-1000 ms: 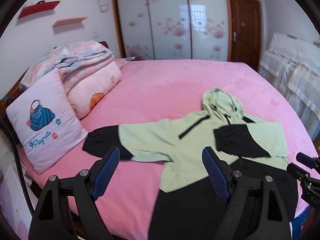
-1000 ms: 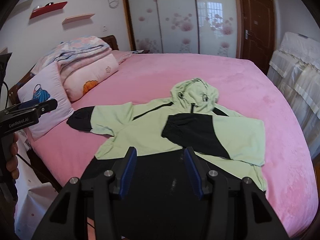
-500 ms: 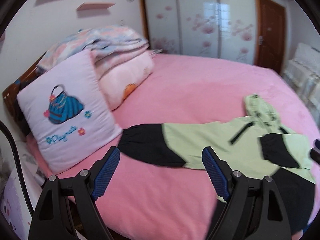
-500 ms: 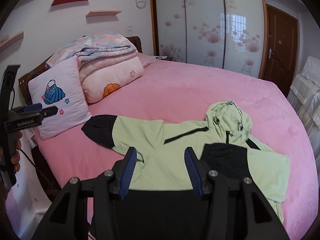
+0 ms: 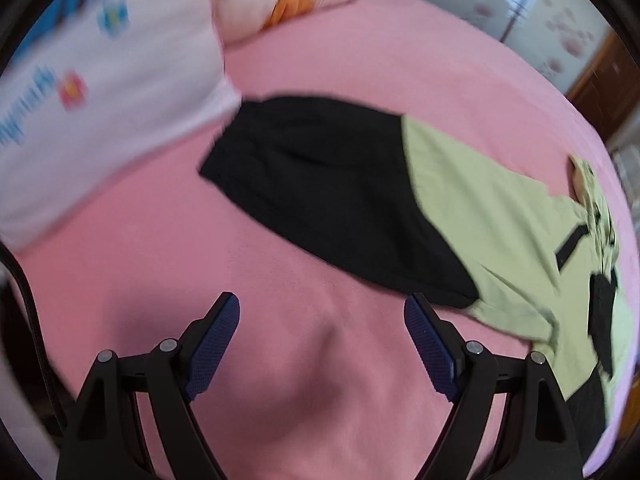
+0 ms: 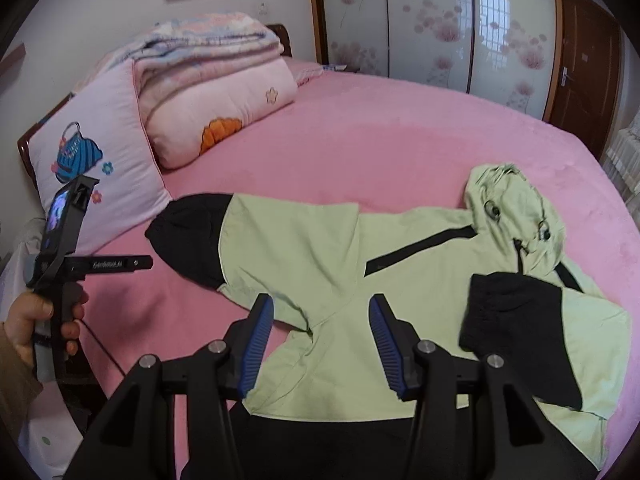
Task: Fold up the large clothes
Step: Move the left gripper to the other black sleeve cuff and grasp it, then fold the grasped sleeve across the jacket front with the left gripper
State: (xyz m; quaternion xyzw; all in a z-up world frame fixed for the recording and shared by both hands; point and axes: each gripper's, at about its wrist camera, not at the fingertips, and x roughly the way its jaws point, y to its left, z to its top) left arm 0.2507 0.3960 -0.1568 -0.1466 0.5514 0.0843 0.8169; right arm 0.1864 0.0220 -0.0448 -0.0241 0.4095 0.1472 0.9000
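Observation:
A light green hoodie [image 6: 400, 280] with black sleeve ends and a black hem lies flat on the pink bed [image 6: 400, 140]. Its right sleeve is folded across the chest, black cuff [image 6: 516, 320] on top. The left sleeve lies stretched out, and its black end [image 5: 332, 192] reaches the pillow. My left gripper [image 5: 322, 312] is open, tilted down over bare sheet just short of that black end. My right gripper [image 6: 321, 304] is open over the hoodie's left armpit, with nothing between its pads. A hand [image 6: 32, 320] at the bed's left edge holds the left tool.
A pink pillow with a handbag print [image 6: 96, 160] leans at the head of the bed, beside folded quilts [image 6: 216, 80]. Sliding wardrobe doors [image 6: 432, 20] and a brown door [image 6: 580, 60] stand behind. The hood [image 6: 516, 208] lies towards the far right.
My left gripper has swung left and down, from over the hoodie's body to just before the black sleeve end. The right gripper has shifted left along the hem. Both jaws keep their width.

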